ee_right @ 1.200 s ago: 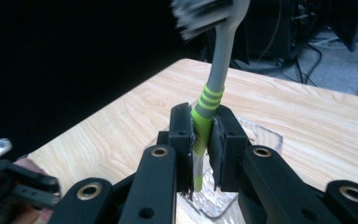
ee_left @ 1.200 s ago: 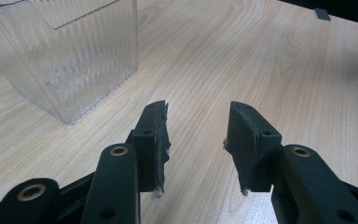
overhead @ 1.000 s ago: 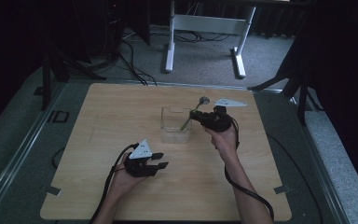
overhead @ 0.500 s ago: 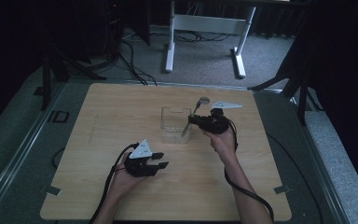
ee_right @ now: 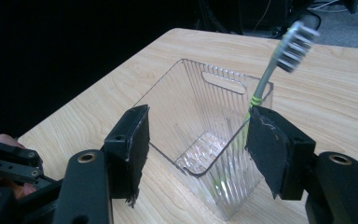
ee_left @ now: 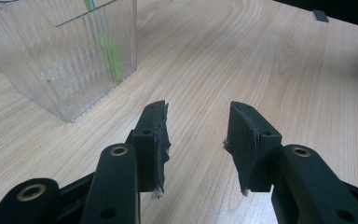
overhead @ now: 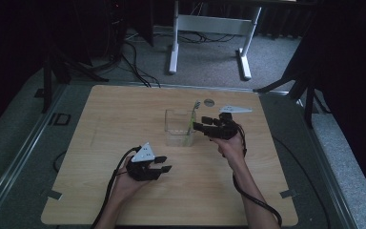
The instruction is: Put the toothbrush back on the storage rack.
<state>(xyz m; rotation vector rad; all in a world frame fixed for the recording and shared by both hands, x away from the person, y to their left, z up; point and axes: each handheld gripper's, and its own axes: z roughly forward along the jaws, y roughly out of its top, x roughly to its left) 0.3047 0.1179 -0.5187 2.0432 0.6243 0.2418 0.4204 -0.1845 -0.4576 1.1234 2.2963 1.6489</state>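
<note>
Released, the toothbrush [overhead: 191, 125] leans in the clear bin [overhead: 178, 128] on the wooden table [overhead: 124, 119]; both grippers' jaws gape empty.

Dim high view with black surroundings, perhaps underexposed; gripper views brighter, softly lit, slightly blurred near edges.

Black left gripper [overhead: 159, 163], black right gripper [overhead: 199, 126], grey three-cornered plates, trailing black cables, brass-ringed holes

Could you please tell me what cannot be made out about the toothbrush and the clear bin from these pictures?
- Toothbrush: in the right gripper view its lower handle is blurred behind the ribbed wall of the clear bin, and the right gripper jaw covers part.
- High view: whether the handle's end touches the floor of the bin is too small to tell.
</note>
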